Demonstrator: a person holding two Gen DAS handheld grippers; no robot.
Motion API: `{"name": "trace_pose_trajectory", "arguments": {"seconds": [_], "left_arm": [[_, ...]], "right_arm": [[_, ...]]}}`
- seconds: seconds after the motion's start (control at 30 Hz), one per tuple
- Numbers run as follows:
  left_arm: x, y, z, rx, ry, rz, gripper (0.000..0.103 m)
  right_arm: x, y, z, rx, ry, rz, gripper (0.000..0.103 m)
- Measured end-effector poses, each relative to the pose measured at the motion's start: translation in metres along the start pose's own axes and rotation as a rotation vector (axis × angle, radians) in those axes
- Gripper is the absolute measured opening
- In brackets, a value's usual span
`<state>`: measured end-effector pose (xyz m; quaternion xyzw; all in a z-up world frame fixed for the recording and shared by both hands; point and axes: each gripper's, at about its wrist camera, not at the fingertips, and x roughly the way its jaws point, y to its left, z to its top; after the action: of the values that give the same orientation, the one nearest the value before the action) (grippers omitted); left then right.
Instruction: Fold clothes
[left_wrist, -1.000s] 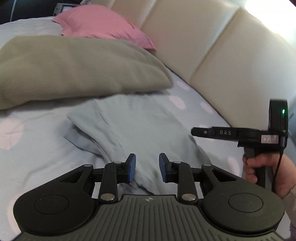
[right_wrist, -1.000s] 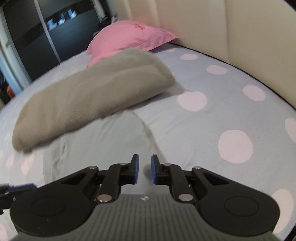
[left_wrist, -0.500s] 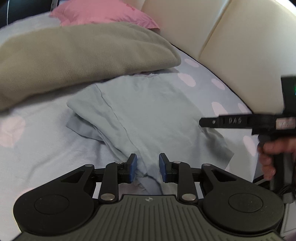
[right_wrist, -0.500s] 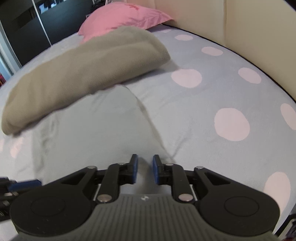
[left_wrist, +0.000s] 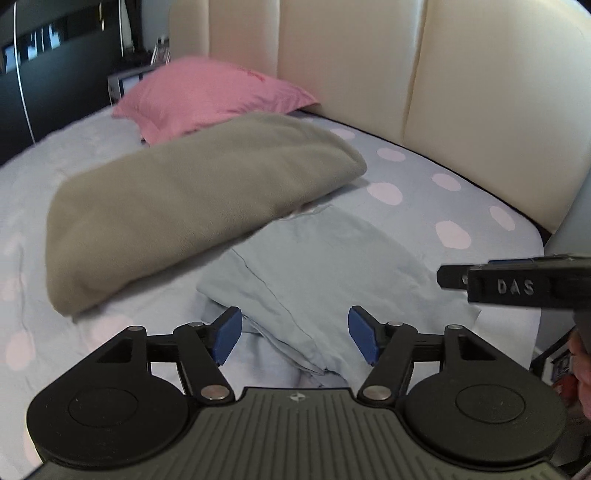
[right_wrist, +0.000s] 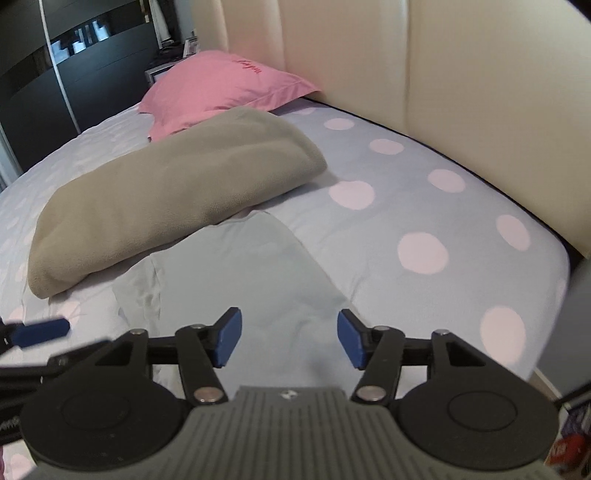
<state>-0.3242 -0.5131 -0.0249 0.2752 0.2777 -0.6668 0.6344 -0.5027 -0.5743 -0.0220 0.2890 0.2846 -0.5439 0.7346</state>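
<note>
"DAS" lettering on right gripper (left_wrist: 517, 286) above folded garment (left_wrist: 332, 266)

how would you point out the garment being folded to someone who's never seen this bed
Start at the cream padded headboard and the polka-dot sheet below it. Near the bed's corner, against the olive-grey blanket, lies the pale grey-blue garment. Unlike the sheet, it is plain, spotless and flat, with a folded edge.
</note>
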Motion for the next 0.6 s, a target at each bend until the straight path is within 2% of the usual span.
{"name": "trace_pose_trajectory", "arguments": {"seconds": [0.07,0.17,0.3,0.5,0.6], "left_arm": [[-0.001,0.001,-0.003,-0.003,0.011,-0.006,0.062],[-0.004,0.002,-0.008,-0.008,0.028,-0.015,0.062],[-0.007,0.006,-0.016,-0.013,0.05,-0.026,0.062],[-0.009,0.003,-0.03,0.024,0.058,0.009,0.062],[-0.005,0.005,-0.034,0.006,0.072,-0.003,0.062]], "right_arm": [[-0.01,0.005,-0.006,0.013,-0.009,0.0,0.064],[-0.023,0.013,-0.015,-0.002,-0.031,-0.018,0.073],[-0.033,0.02,-0.029,-0.017,-0.045,-0.052,0.073],[-0.038,0.024,-0.05,0.019,-0.021,-0.044,0.074],[-0.038,0.026,-0.057,0.034,-0.015,-0.029,0.074]]}}
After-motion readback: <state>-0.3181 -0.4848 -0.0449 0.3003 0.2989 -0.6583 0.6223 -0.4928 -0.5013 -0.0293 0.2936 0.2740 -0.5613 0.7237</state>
